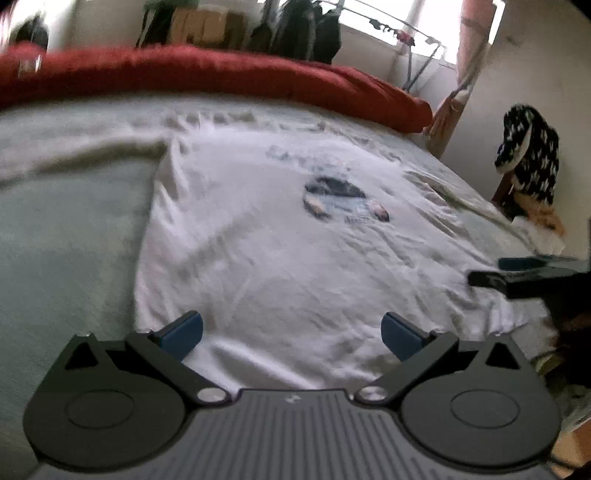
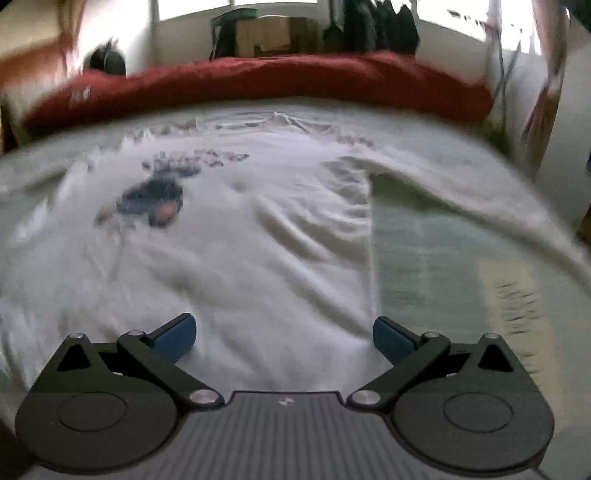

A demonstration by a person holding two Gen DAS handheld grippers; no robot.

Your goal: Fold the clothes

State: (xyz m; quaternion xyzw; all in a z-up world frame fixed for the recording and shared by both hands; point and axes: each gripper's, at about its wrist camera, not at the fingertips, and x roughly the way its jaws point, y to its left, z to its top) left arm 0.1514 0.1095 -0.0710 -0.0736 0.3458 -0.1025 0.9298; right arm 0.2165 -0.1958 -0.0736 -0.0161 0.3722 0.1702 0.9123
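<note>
A white long-sleeved shirt (image 1: pixel 280 236) with a dark printed picture lies spread flat on the bed, front up, hem toward me. My left gripper (image 1: pixel 291 332) hovers open over the hem near the shirt's left side. Nothing is between its blue pads (image 1: pixel 183 332). My right gripper (image 2: pixel 284 334) is open too, just above the hem at the shirt (image 2: pixel 236 251)'s right edge. The right gripper (image 1: pixel 524 275) also shows as a dark shape at the right edge of the left wrist view. One sleeve (image 2: pixel 461 192) stretches out to the right.
The bed has a pale green sheet (image 1: pixel 66 258) and a red duvet (image 1: pixel 221 74) rolled along its far side. A chair with a black-and-white garment (image 1: pixel 528 155) stands at the right. Hanging clothes (image 2: pixel 380 26), boxes and windows line the back wall.
</note>
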